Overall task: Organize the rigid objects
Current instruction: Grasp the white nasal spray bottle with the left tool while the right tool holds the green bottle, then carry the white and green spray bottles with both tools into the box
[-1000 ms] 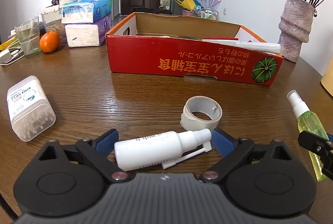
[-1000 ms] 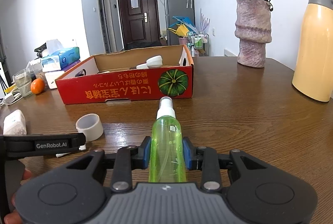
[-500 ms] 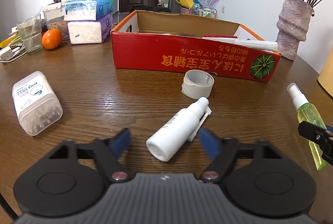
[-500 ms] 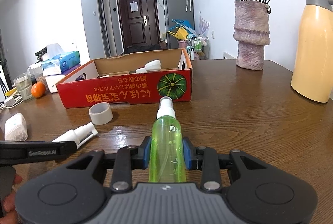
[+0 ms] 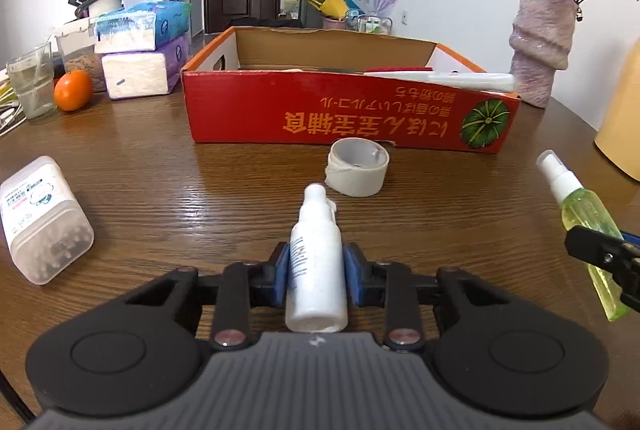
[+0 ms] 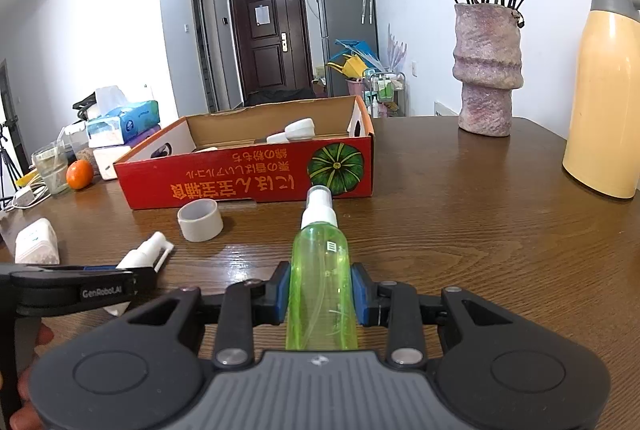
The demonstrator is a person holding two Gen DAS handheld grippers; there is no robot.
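Swung from crosswise to nozzle-forward, the white spray bottle now sits clamped between the blue pads of the left gripper, whose jaws have just been closing on it, low over the wooden table. That secures a second item for the red cardboard box beyond. The right gripper is shut on the green spray bottle, as before. Inside the box lie some white items, hard to identify; a tape roll waits just outside.
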